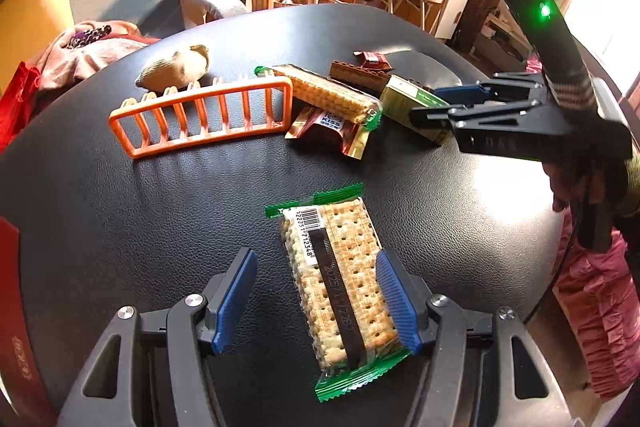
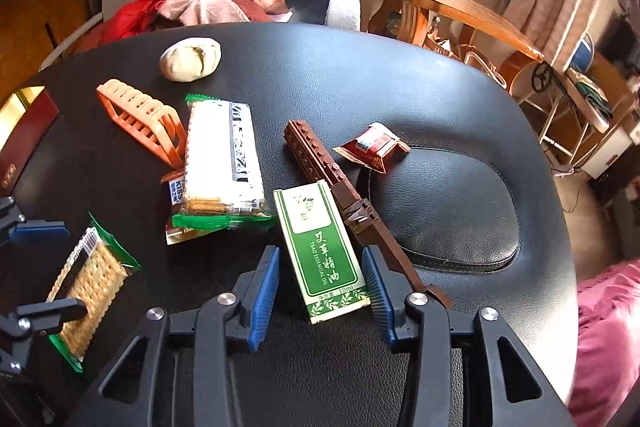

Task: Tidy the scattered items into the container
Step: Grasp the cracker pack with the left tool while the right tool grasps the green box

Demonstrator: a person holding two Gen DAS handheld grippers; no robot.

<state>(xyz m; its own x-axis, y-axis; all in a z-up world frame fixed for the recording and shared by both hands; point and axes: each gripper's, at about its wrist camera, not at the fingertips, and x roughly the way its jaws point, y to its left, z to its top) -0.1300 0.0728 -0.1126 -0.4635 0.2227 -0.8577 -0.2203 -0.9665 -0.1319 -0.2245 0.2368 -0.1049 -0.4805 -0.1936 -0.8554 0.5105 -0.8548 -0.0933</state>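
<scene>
A green-edged cracker packet (image 1: 340,279) lies on the black table between the open fingers of my left gripper (image 1: 316,291); its right pad touches the packet's edge. The packet also shows in the right wrist view (image 2: 88,283). My right gripper (image 2: 322,291) is open around a green and white essential oil box (image 2: 320,251), which also shows in the left wrist view (image 1: 416,107). A second cracker packet (image 2: 224,163), a small KISS chocolate wrapper (image 1: 332,131), a brown brick stick (image 2: 344,199), a red sachet (image 2: 372,147) and a rolled beige sock (image 2: 192,59) lie scattered. A dark red box (image 2: 28,131) sits at the left edge.
An orange plastic rack (image 1: 204,115) lies on its side on the table. Clothes (image 2: 208,3) pile on a chair behind the table. A padded oval recess (image 2: 448,203) marks the table's right part. Wooden furniture stands beyond.
</scene>
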